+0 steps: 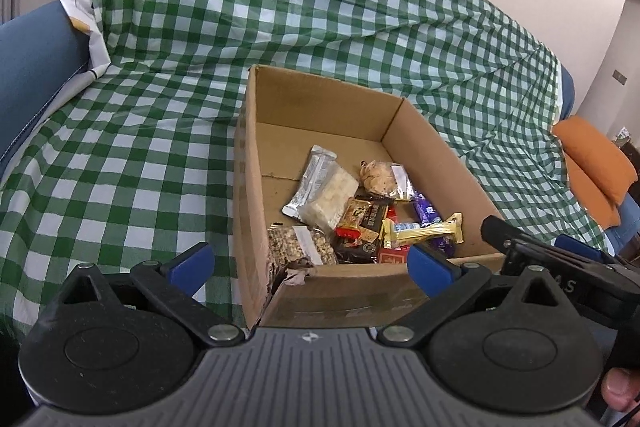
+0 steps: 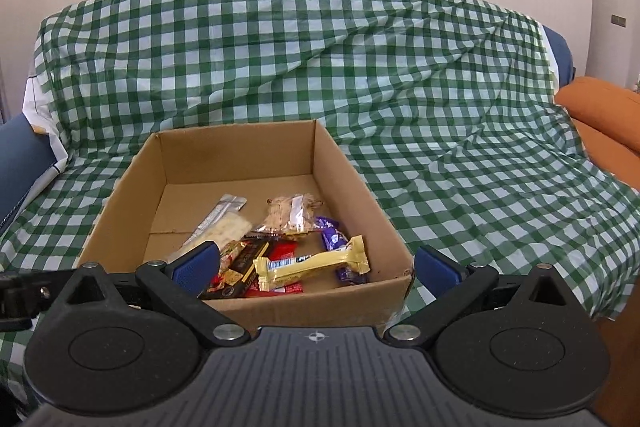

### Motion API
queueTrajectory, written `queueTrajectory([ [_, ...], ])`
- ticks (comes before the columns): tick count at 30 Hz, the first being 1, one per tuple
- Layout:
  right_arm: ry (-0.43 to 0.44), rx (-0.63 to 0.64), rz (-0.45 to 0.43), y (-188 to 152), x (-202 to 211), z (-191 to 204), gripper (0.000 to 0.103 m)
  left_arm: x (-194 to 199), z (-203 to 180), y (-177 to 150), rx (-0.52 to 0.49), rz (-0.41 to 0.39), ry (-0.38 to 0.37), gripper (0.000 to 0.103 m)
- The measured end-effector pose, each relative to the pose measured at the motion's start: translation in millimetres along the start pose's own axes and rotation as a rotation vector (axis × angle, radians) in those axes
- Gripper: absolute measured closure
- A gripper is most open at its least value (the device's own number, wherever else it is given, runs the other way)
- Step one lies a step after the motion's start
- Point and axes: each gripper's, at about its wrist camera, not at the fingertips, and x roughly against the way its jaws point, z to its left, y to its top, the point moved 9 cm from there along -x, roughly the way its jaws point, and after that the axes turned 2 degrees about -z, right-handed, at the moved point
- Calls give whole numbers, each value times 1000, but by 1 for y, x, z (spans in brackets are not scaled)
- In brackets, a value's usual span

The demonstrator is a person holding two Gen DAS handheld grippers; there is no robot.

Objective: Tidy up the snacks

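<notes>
Your left gripper (image 1: 310,263) and right gripper (image 2: 316,267) both gape wide, holding nothing. The crinkly foil and clear-film snacks (image 2: 280,247) lie heaped inside the corrugated cardboard box (image 2: 344,163) on the creased checked cloth (image 2: 440,107).

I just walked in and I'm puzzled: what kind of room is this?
Probably a home living room: a sofa under a green checked cloth, an orange cushion at its end, and a cardboard box of snacks on the seat.
</notes>
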Motion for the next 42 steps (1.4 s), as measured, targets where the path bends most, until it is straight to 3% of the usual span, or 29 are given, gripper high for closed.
queueTrajectory([
  [13,39,21,-9,-1,2,7,1,2,0,1,-31,-24,35,0],
  [42,62,49,-23,-1,7,14,1,1,-8,-1,-54,-25,1,0],
])
